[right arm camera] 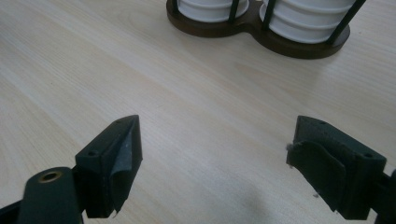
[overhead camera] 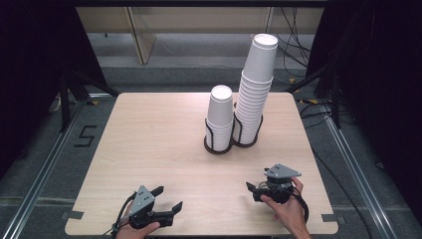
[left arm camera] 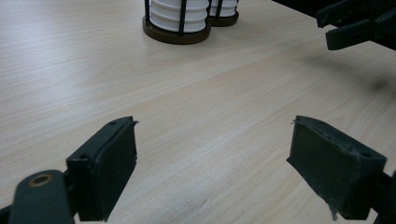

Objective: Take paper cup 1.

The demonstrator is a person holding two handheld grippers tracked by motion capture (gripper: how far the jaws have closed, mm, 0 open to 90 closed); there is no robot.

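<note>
Two stacks of white paper cups in a dark twin holder, both claws released.

The short cup stack and tall cup stack stand in the holder toward the pale wood counter's far side; the left claw and right claw hover near its front edge, jaws apart and empty. A "5" marks the grey floor.
</note>
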